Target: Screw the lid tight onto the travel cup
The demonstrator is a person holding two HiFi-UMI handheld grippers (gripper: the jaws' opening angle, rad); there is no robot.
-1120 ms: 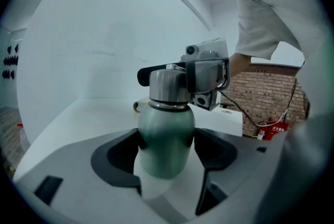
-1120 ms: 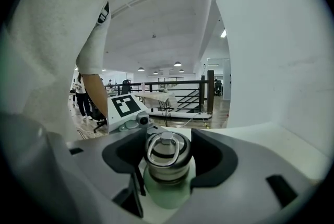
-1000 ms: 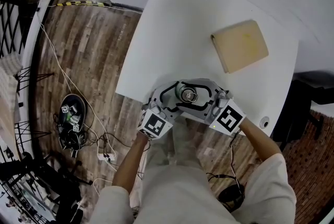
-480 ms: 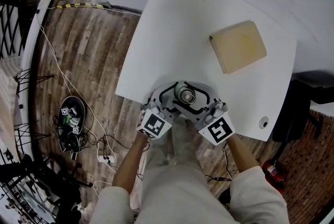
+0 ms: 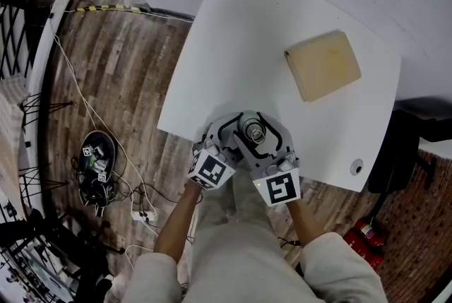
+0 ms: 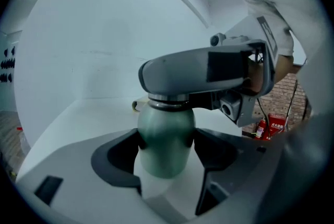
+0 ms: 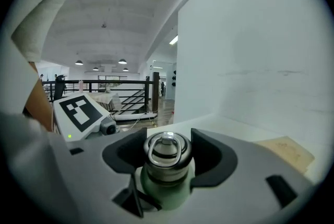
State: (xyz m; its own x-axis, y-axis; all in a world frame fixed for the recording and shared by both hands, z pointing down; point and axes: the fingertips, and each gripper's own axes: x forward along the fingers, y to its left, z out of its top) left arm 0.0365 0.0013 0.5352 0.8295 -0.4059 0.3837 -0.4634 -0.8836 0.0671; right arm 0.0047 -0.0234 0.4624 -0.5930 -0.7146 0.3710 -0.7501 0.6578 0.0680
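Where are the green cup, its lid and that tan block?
travel cup (image 6: 166, 139): left gripper view, middle of its green body.
lid (image 7: 166, 150): right gripper view, its top, inside the ring.
tan block (image 5: 323, 63): head view, middle of its top face.

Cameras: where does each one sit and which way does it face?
Head view: on the person's head, steeply down at the white table; both forearms show.
Left gripper view: on the left gripper, along its jaws at the clamped travel cup; the right hand shows.
Right gripper view: on the right gripper, along its jaws at the clamped lid; a sleeve shows.
Shared: each gripper view shows the other gripper.
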